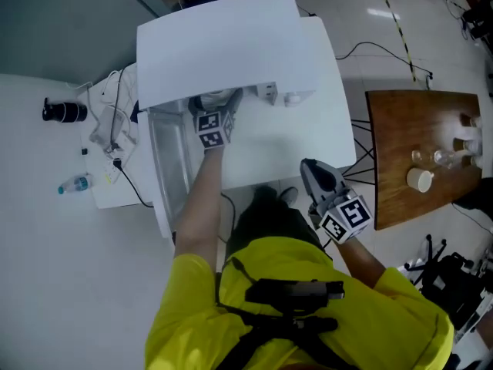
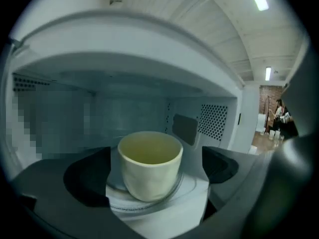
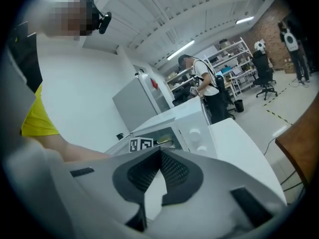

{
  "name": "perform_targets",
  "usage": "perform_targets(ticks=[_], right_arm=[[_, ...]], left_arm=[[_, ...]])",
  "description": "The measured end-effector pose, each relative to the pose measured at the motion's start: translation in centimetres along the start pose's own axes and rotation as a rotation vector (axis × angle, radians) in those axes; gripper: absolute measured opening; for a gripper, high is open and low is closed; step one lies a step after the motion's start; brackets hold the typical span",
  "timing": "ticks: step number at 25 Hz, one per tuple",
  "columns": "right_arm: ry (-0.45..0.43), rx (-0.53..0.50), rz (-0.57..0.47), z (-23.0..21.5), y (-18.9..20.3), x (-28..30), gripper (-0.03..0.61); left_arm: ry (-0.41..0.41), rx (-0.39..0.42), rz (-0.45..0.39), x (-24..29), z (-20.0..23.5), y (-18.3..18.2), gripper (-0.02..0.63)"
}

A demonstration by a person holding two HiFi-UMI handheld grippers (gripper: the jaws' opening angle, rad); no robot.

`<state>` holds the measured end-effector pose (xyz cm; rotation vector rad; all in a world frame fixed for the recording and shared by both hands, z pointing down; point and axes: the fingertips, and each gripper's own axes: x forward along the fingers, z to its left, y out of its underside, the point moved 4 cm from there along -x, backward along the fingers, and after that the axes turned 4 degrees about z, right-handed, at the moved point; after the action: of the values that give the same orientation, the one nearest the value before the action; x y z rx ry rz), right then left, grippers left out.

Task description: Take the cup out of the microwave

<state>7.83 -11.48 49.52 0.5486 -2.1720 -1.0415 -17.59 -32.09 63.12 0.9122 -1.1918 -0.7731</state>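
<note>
Fingers (image 2: 85, 180) of left gripper (image 2: 153, 183) gape either side of cup (image 2: 148, 156), arm (image 1: 202, 206) outstretched into microwave (image 1: 231, 45).

- The cup (image 2: 149, 166) was pale cream (no handle showing) and stood upright on the glass turntable (image 2: 192, 185) inside the microwave (image 1: 231, 45).
- The microwave was white, with its door (image 1: 168, 168) open.

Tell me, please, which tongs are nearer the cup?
Left. The left tongs are inside the microwave, open on either side of the cup, untouched; the right tongs are shut outside it.
</note>
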Motion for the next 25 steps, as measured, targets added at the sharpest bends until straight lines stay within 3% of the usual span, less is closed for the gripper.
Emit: perform_targets(ticks=[4,7,14,21,25], right_arm=[[0.035,0.008,0.022,-1.1,0.8,-0.8,0.005],[0.067,0.013,0.016,-1.8,0.7,-1.7,0.005],[0.083,0.015,0.017,-2.4,0.5,-2.9,0.005],[0.07,0.02,0.027,-1.4,1.2,-2.8,0.005],[0.071,0.022,0.009,-1.7,1.2,-2.7,0.005]], left_arm=[[-0.045,0.034,0.004,2.7,0.5,1.3,0.54],[-0.052,0.092,-0.003,3.2,0.8,1.4,0.466],[-0.057,0.115,0.028,3.5,1.2,1.9,0.438],[-0.057,0.065,-0.022,-0.7,1.1,0.9,0.436],[-0.021,0.056,-0.059,-5.5,-1.3,0.7,0.436]])
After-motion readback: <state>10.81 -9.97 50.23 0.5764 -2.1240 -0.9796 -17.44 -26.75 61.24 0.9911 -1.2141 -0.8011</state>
